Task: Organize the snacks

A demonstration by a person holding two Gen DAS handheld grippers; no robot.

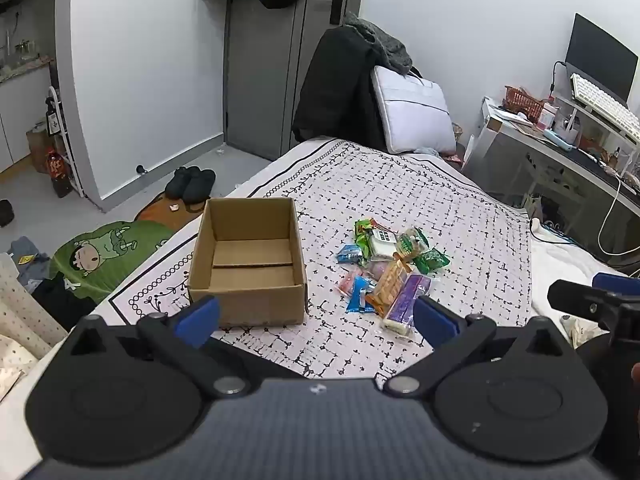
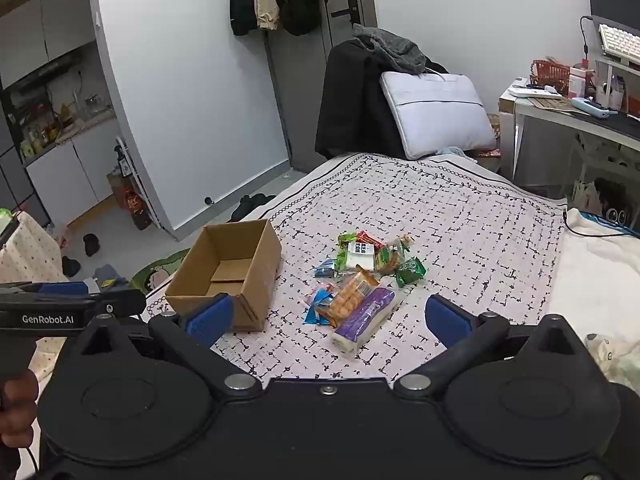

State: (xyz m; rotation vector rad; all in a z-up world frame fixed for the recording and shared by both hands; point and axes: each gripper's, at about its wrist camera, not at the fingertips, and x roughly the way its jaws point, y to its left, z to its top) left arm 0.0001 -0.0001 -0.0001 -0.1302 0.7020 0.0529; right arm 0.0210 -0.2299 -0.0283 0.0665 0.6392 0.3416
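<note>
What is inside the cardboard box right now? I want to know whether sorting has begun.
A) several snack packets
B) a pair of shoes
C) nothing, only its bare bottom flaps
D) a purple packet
C: the cardboard box shows only bare flaps, and the snacks lie piled beside it on the bedspread.

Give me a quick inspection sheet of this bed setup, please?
Surface: bed cover, black-and-white pattern.
Job's things: cardboard box open, empty; snack pile beside it, purple packet nearest.
Clutter: slippers, clothes on the floor.
Grippers: left gripper and right gripper both open, holding nothing.
Cables: white cable hanging from the desk.
Surroundings: laptop sleeve, door, keyboard.
</note>
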